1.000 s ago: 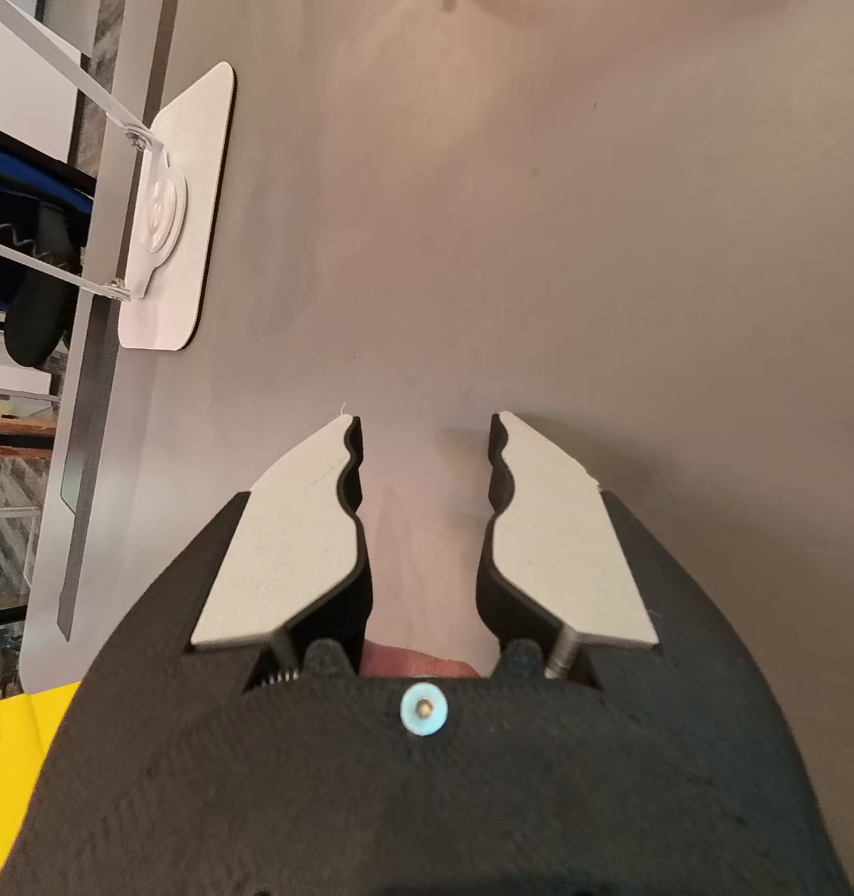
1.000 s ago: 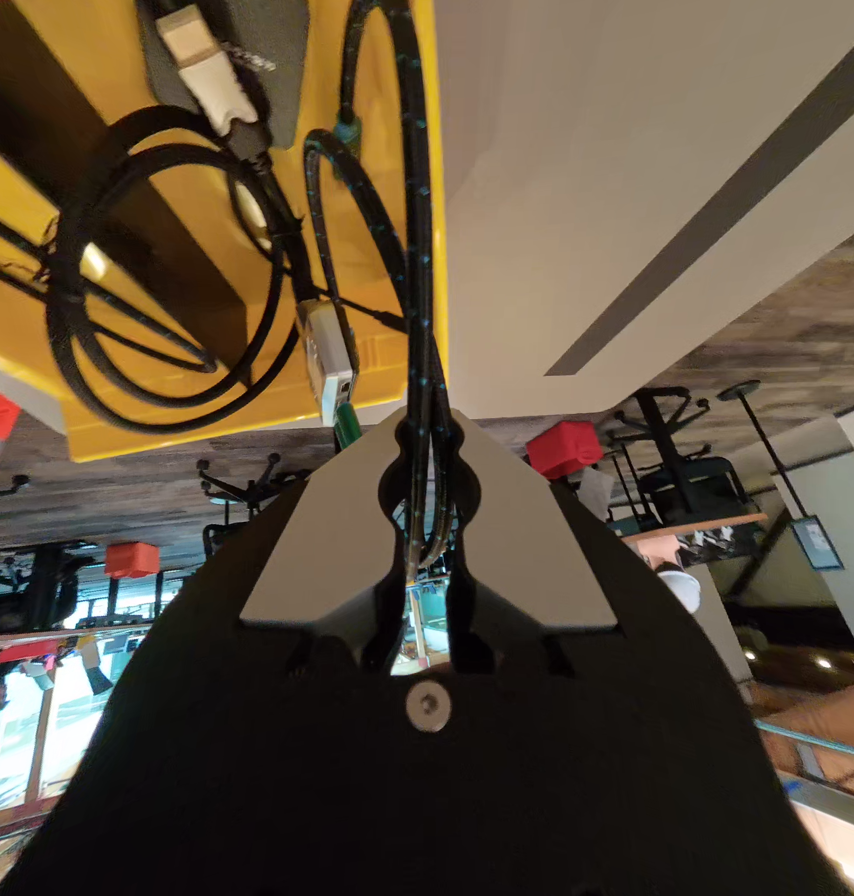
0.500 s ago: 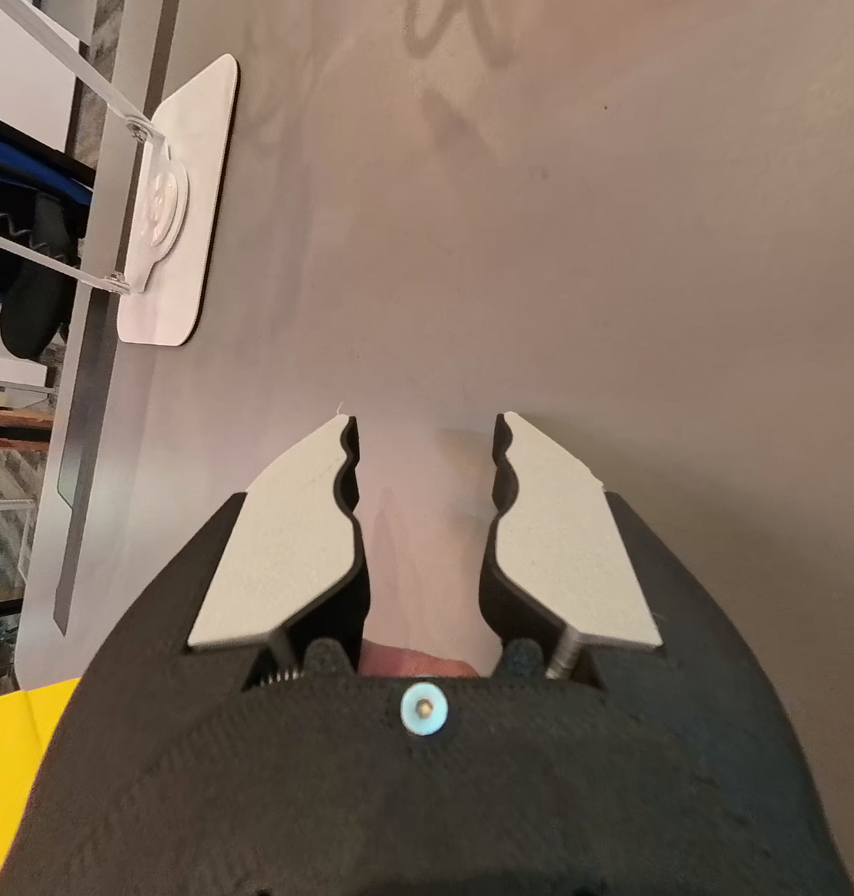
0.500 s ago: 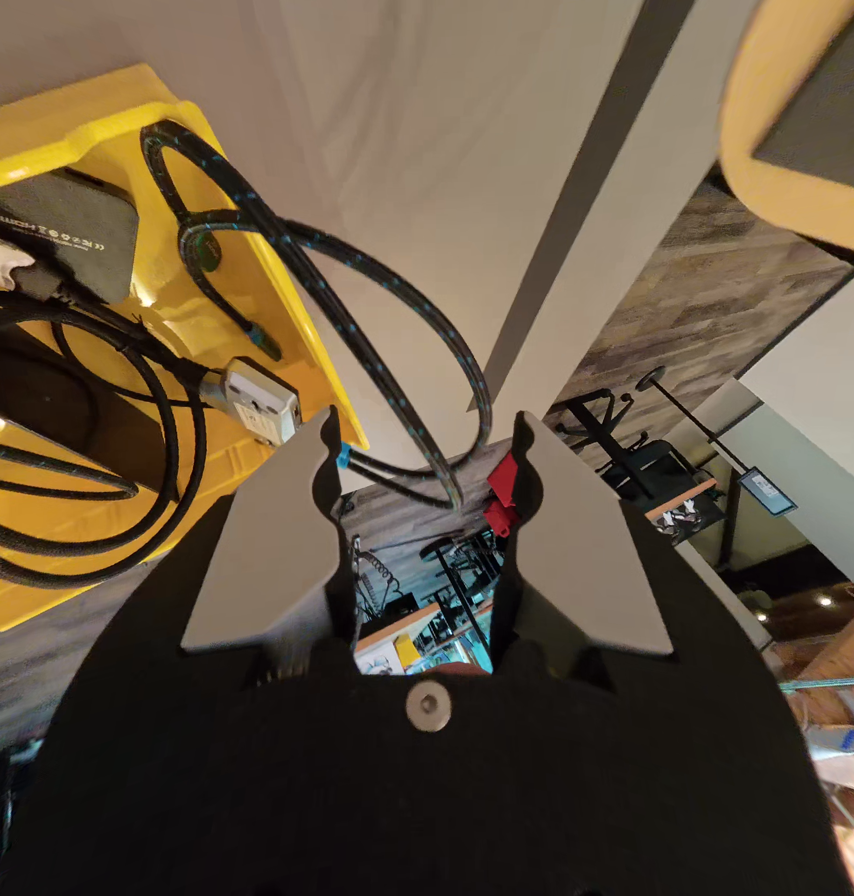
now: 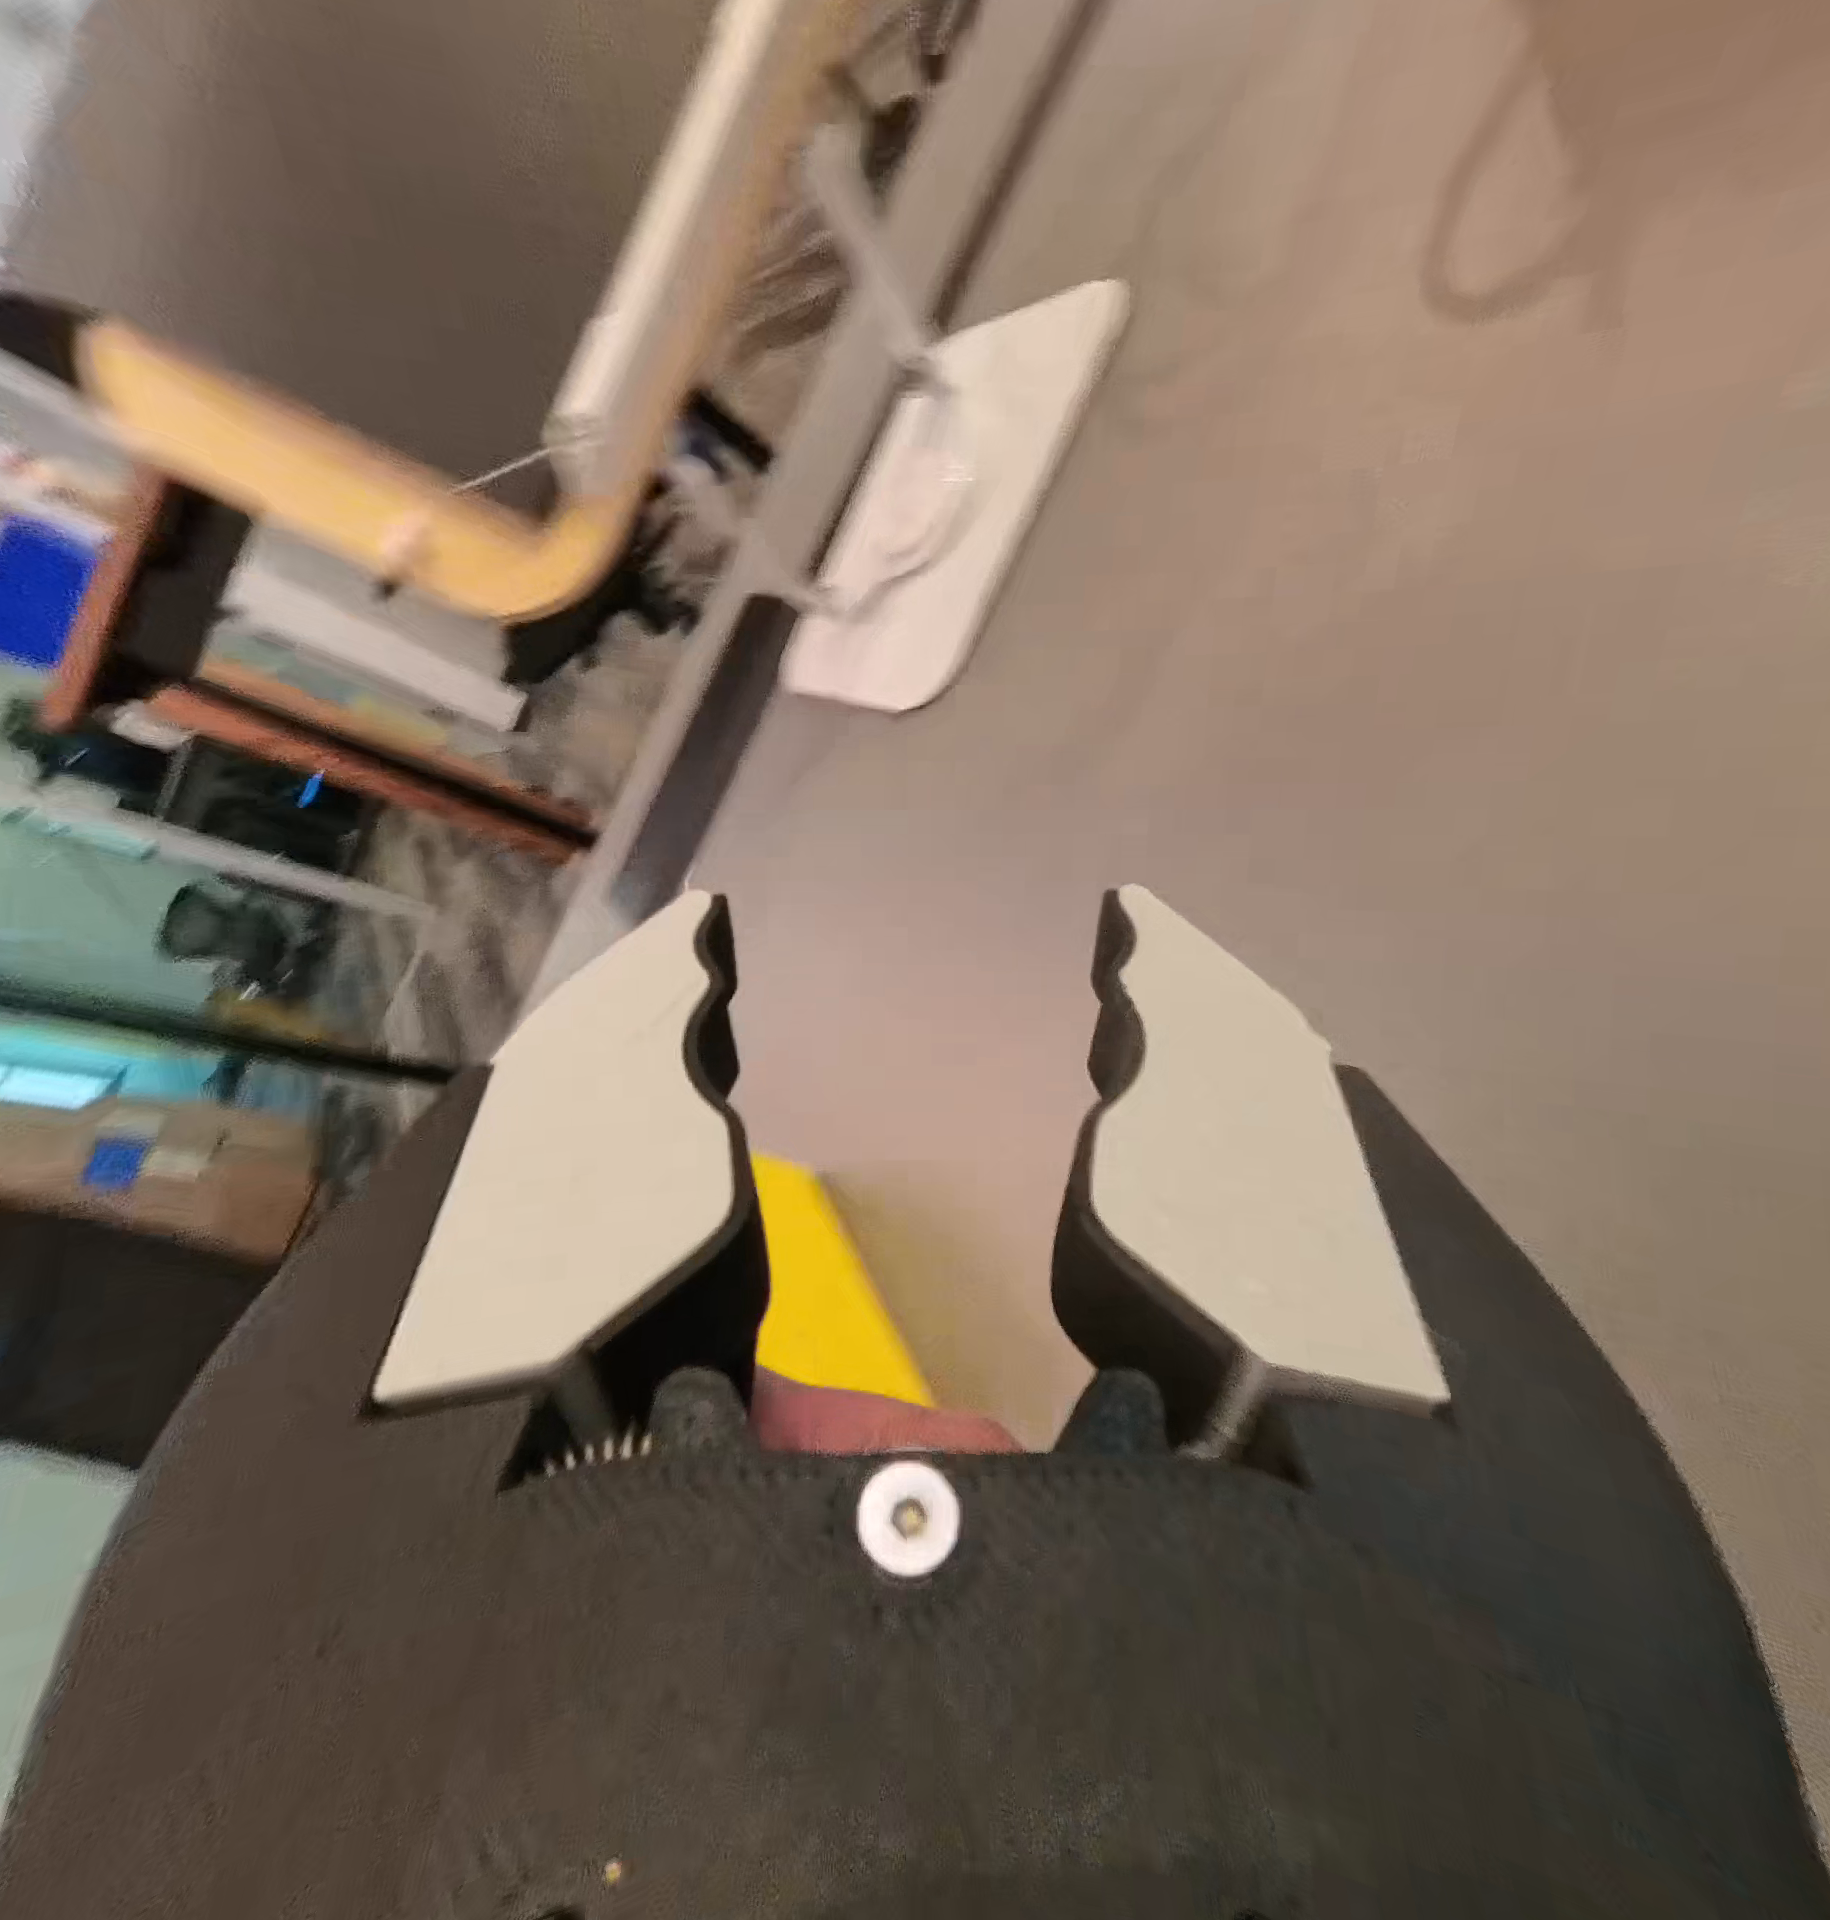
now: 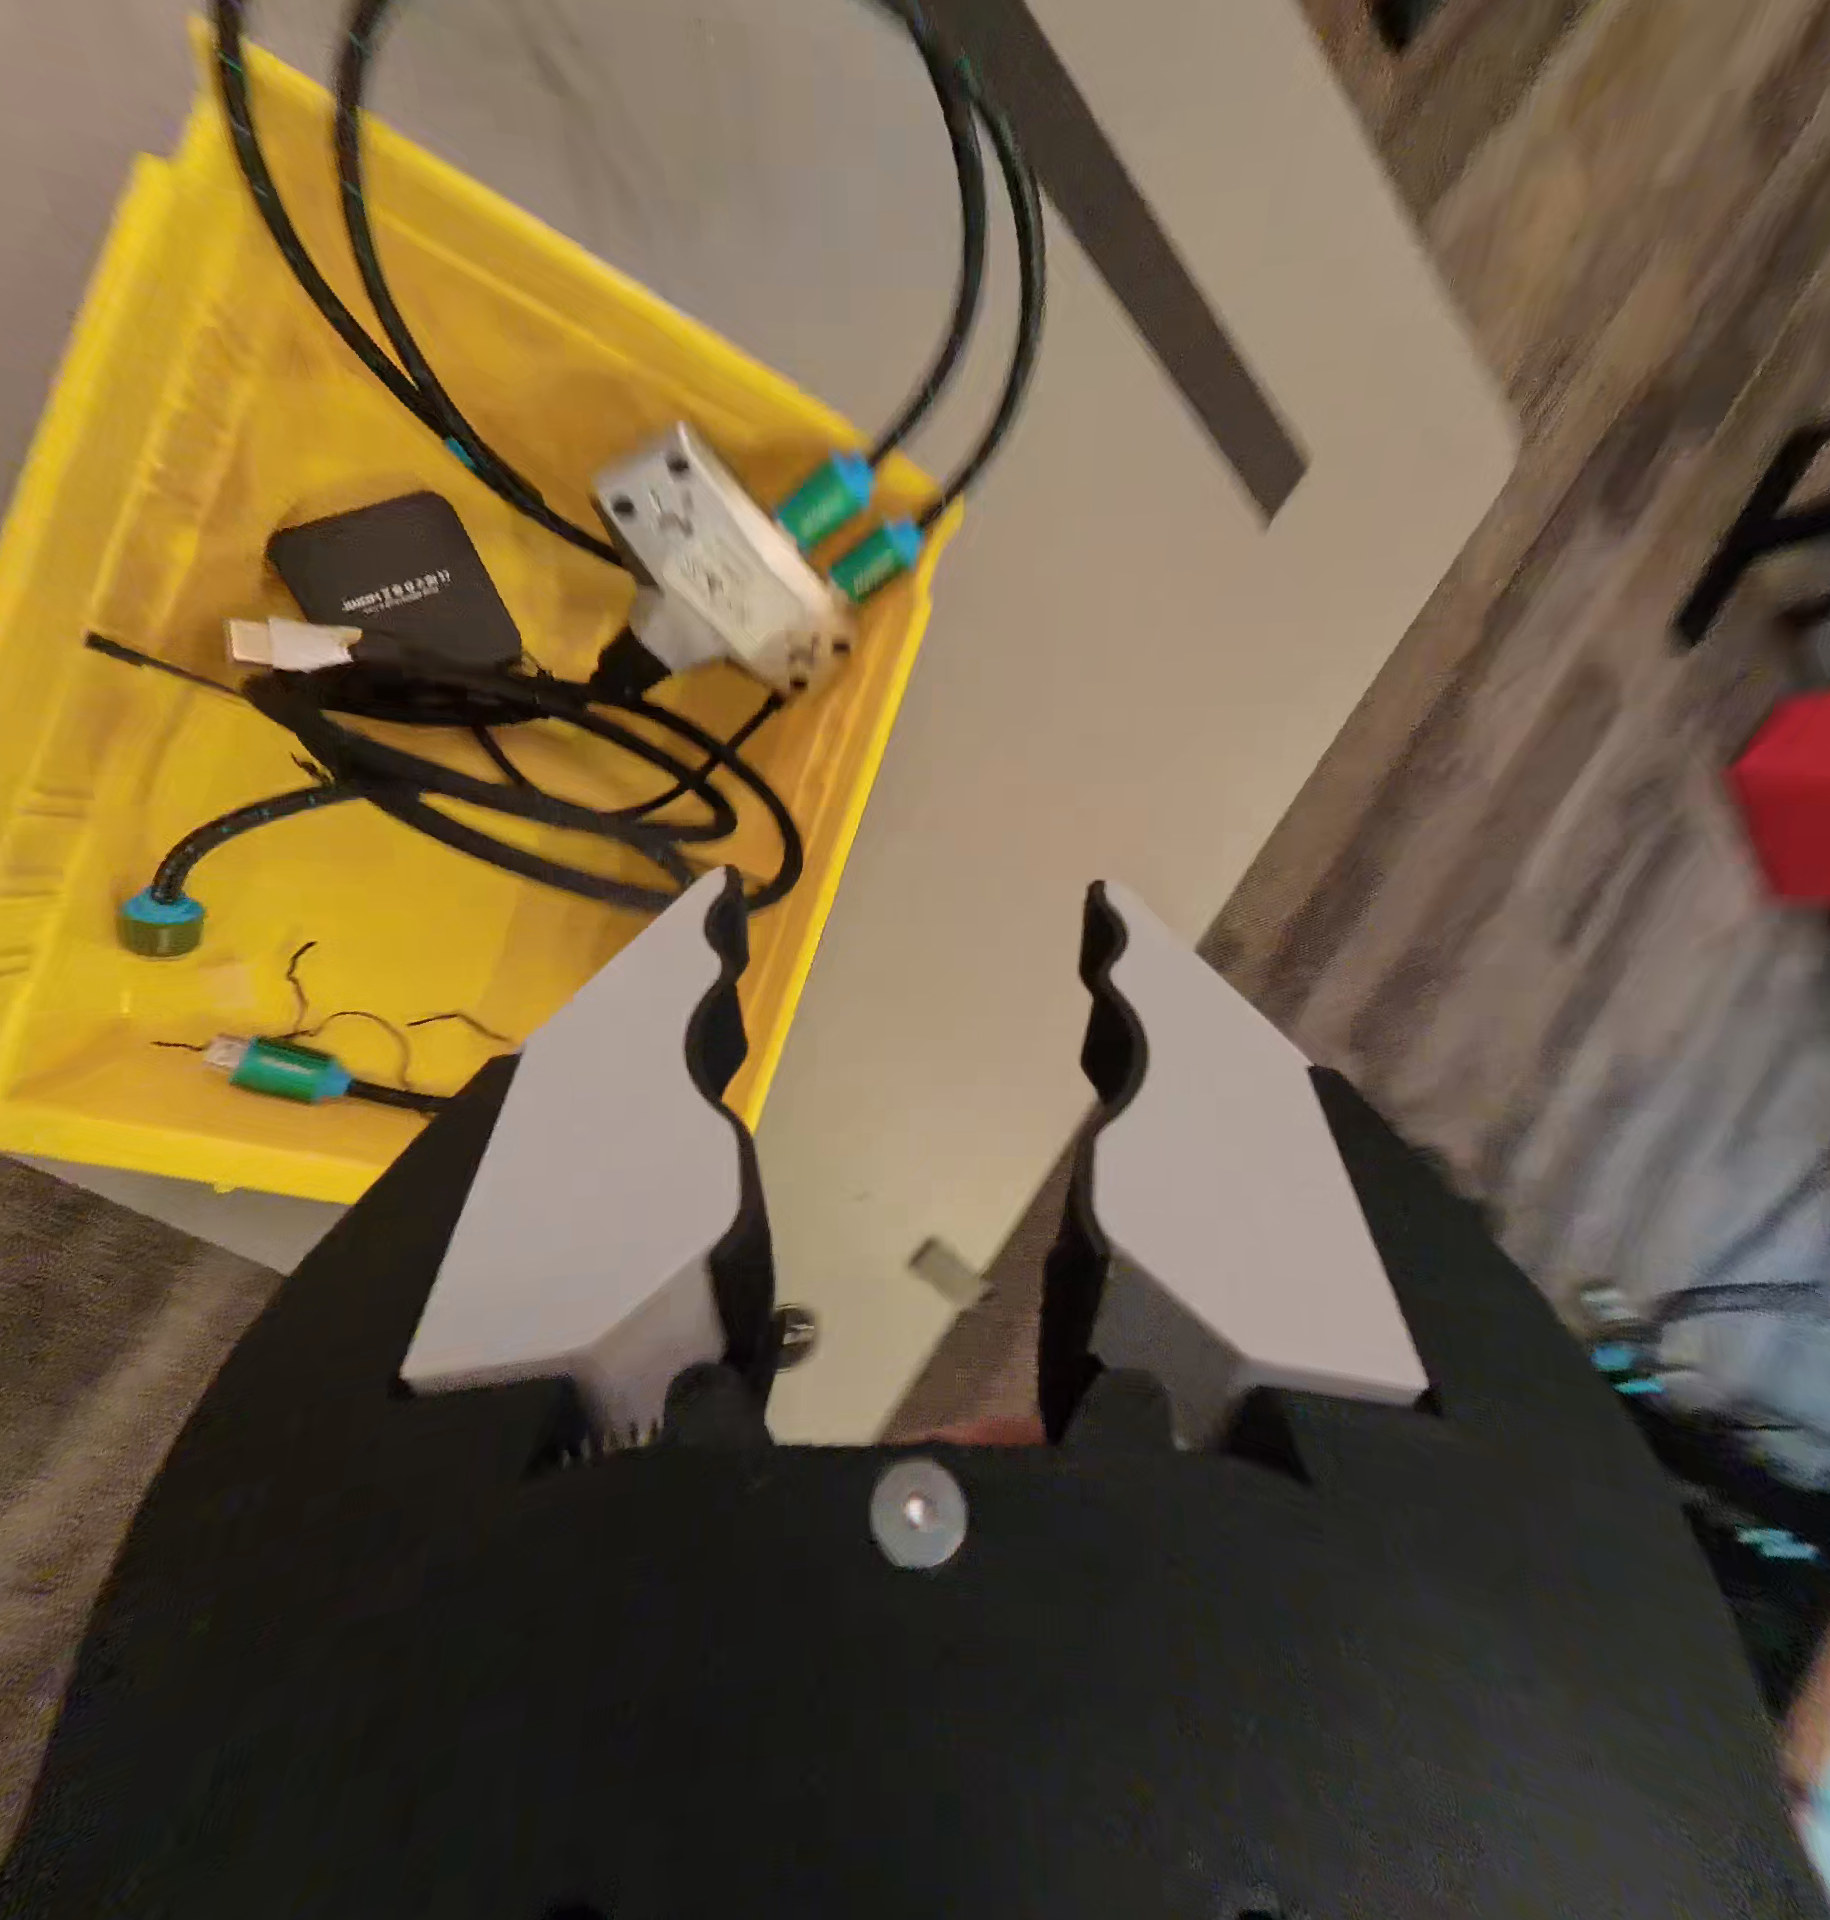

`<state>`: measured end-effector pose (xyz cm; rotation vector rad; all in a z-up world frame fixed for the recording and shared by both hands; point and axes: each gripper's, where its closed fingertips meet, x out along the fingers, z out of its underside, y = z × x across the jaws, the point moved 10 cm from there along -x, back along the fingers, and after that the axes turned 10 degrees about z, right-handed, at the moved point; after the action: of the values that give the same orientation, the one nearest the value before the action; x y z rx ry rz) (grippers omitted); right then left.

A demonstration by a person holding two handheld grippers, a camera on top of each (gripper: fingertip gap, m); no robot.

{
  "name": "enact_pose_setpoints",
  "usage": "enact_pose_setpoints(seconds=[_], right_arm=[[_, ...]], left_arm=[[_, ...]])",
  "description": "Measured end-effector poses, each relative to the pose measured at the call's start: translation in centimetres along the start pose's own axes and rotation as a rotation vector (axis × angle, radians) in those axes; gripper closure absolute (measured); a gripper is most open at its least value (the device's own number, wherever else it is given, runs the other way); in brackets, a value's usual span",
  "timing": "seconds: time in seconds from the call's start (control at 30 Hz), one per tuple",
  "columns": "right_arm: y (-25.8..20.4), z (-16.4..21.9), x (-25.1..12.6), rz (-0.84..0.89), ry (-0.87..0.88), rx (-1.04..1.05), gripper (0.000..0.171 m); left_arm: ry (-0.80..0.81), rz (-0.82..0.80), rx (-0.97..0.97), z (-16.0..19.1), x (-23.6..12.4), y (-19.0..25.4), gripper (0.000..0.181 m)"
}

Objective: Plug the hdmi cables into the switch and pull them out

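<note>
In the right wrist view a yellow tray holds a silver switch with two green-ended braided cables plugged into its right side. A black box lies to its left. Two loose green plugs lie in the tray's near part. My right gripper is open and empty, over the table just right of the tray. My left gripper is open and empty above the grey table, with a corner of the yellow tray between its fingers.
The two braided cables loop out of the tray over the table. A white plate with a clear stand sits near the table's edge. Wood floor, chairs and a red box lie beyond the table. Some 60 cm of space lies between my two pairs of fingers.
My right gripper let go of the braided cable, opened and drew back to the right of the tray. My left gripper swung round, so the white plate now sits farther right in its view.
</note>
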<state>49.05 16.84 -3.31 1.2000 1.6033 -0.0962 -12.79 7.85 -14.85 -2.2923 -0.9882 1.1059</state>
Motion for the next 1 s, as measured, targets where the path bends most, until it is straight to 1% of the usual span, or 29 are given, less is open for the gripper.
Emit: enact_pose_setpoints(seconds=[0.07,0.13,0.23,0.33,0.37,0.4,0.43,0.5,0.57,0.6,0.7,0.73,0.8,0.87,0.9,0.93,0.97,1.0], right_arm=[[-0.3,4.6,1.6,-0.086,-0.002,0.129,0.108],[-1.3,8.3,3.2,-0.166,-0.015,0.205,0.107],[-2.6,12.0,5.5,-0.255,-0.051,0.282,0.099],[-3.6,13.3,7.2,-0.347,-0.024,0.358,0.097],[-3.9,13.5,7.7,-0.375,-0.033,0.371,0.100],[-4.2,13.8,8.3,-0.381,-0.073,0.367,0.113],[-4.6,14.0,8.8,-0.379,-0.107,0.348,0.112],[-5.5,13.6,9.7,-0.418,-0.087,0.324,0.108],[-6.0,13.1,10.5,-0.459,-0.065,0.342,0.121],[-6.3,12.9,10.9,-0.474,-0.065,0.340,0.124],[-7.2,12.2,11.9,-0.453,-0.090,0.296,0.145],[-7.5,12.0,12.0,-0.452,-0.095,0.282,0.150],[-8.2,11.4,12.0,-0.450,-0.098,0.272,0.150],[-9.1,10.6,11.8,-0.445,-0.096,0.266,0.149],[-9.7,10.2,11.7,-0.441,-0.097,0.266,0.148],[-10.3,9.7,11.5,-0.432,-0.099,0.262,0.148],[-11.1,9.1,11.3,-0.424,-0.100,0.252,0.147],[-11.9,8.5,11.2,-0.418,-0.099,0.244,0.146]], left_arm=[[-0.017,-0.119,-0.088,1.4,-3.1,-3.4,0.115],[-0.089,-0.224,-0.175,3.9,-6.3,-6.4,0.108],[-0.215,-0.344,-0.297,8.7,-10.7,-9.3,0.103],[-0.332,-0.353,-0.475,14.4,-13.8,-10.5,0.102],[-0.376,-0.349,-0.535,16.3,-14.6,-10.7,0.097],[-0.416,-0.353,-0.585,17.9,-15.4,-10.8,0.093],[-0.441,-0.369,-0.619,19.3,-16.2,-10.8,0.093],[-0.470,-0.374,-0.679,21.7,-17.4,-10.6,0.092],[-0.500,-0.346,-0.746,23.9,-17.8,-10.2,0.089],[-0.501,-0.338,-0.767,24.8,-17.8,-10.0,0.089],[-0.468,-0.248,-0.841,26.8,-16.9,-9.4,0.104],[-0.455,-0.223,-0.850,27.2,-16.5,-9.2,0.110],[-0.411,-0.159,-0.860,27.9,-15.5,-8.8,0.124],[-0.449,-0.112,-0.842,28.8,-14.4,-8.5,0.136],[-0.467,-0.087,-0.820,29.3,-13.8,-8.2,0.148],[-0.449,-0.094,-0.809,29.4,-13.4,-8.2,0.162],[-0.400,-0.094,-0.824,29.3,-13.3,-8.3,0.167],[-0.365,-0.057,-0.852,29.2,-13.1,-8.3,0.172]])
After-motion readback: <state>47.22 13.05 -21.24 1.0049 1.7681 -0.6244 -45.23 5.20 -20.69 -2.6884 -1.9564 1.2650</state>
